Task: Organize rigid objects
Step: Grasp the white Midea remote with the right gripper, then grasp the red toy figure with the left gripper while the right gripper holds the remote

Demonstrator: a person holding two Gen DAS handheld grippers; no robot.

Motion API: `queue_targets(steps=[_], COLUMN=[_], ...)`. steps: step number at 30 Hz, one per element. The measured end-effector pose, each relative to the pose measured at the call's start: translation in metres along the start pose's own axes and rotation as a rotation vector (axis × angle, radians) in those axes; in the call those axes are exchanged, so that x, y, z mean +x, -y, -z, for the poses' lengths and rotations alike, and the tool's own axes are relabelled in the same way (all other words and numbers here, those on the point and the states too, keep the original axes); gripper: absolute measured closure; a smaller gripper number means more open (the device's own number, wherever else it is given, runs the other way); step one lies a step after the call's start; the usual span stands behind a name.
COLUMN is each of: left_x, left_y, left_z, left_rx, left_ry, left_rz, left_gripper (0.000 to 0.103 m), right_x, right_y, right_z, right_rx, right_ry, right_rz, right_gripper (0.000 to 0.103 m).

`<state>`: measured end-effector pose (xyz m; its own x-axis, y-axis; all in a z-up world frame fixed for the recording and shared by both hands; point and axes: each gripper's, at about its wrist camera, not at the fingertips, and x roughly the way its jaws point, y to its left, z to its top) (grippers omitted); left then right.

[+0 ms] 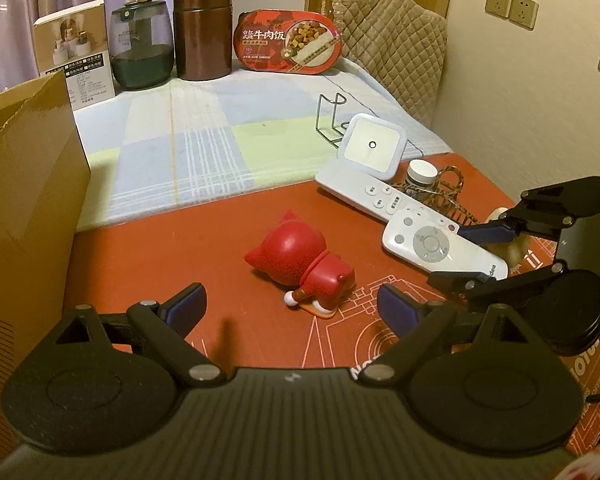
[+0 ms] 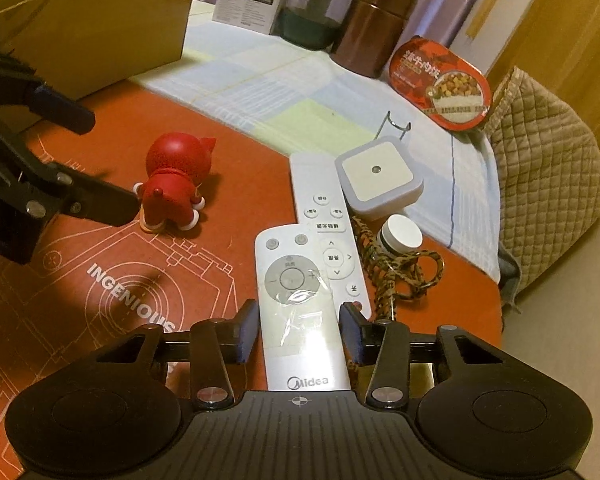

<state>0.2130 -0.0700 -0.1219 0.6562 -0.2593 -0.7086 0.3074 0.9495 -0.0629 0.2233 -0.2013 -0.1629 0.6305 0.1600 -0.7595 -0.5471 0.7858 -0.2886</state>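
Note:
A red toy figure [image 1: 300,266] [image 2: 174,184] lies on its side on the red mat. My left gripper [image 1: 290,308] is open, its fingers on either side of the toy's near end, not touching it. A white Midea remote [image 2: 300,312] [image 1: 440,246] lies on the mat, part over a second, longer white remote [image 2: 324,220] [image 1: 364,194]. My right gripper [image 2: 298,334] is open, with its blue pads straddling the Midea remote's lower half and a small gap on each side. A white square night light [image 2: 378,178] [image 1: 374,144] rests on the longer remote's far end.
A cardboard box [image 1: 24,184] [image 2: 88,24] stands at the left. A small white-capped jar [image 2: 402,234], a braided cord [image 2: 396,272] and a wire stand [image 1: 334,118] lie near the remotes. Jars, a booklet and a food box [image 1: 290,42] line the back; a quilted chair [image 2: 548,184] stands at the right.

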Motion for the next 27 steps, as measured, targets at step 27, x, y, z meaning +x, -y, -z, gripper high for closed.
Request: queue_targets(steps=[27], left_x=[0.015], left_y=[-0.003], left_z=[-0.004], left_rx=[0.052], left_ry=[0.014], left_rz=[0.013], left_gripper=[0.013], right_x=[-0.004], right_y=[0.022], right_z=[-0.001], right_rx=[0.297], right_ry=[-0.008], right_rz=[-0.128], right_gripper=[0.066])
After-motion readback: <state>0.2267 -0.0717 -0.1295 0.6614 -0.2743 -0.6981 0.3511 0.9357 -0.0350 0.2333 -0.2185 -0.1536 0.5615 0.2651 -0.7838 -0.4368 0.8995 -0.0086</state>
